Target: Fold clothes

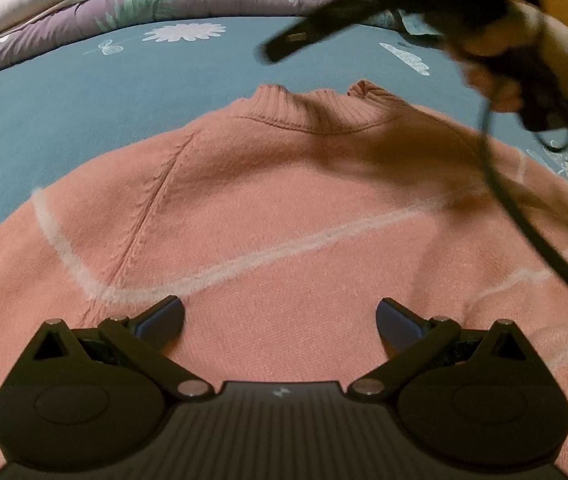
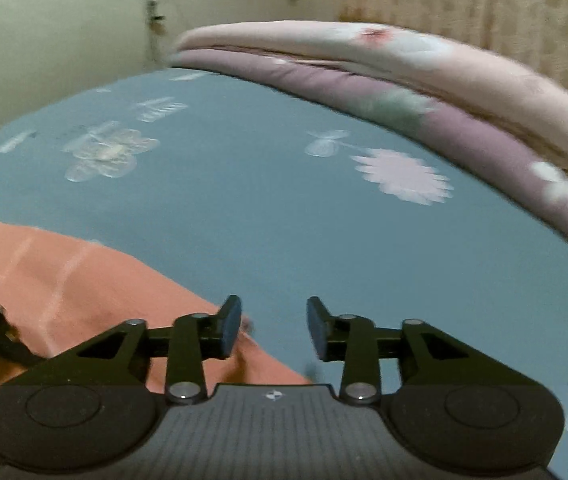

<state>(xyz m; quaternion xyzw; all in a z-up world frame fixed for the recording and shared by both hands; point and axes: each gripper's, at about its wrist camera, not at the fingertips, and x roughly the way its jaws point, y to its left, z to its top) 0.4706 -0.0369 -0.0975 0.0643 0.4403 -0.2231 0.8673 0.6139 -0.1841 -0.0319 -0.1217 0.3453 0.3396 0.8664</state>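
Observation:
A salmon-pink knit sweater point(image 1: 284, 208) with thin white stripes lies flat on the blue bed sheet point(image 1: 64, 92), ribbed collar point(image 1: 320, 110) at the far side. My left gripper point(image 1: 280, 320) is wide open and empty, hovering over the sweater's lower body. In the left wrist view the right gripper and the hand holding it point(image 1: 496, 64) pass blurred above the sweater's right shoulder. My right gripper point(image 2: 274, 326) is open and empty above the sheet, its left finger point(image 2: 230, 326) over an edge of the sweater point(image 2: 64, 276).
A folded floral quilt, purple and cream point(image 1: 156, 0), lies along the far edge of the bed, also in the right wrist view point(image 2: 424, 92). A black cable point(image 1: 524, 224) hangs across the sweater's right side. A wall point(image 2: 44, 52) stands beyond the bed.

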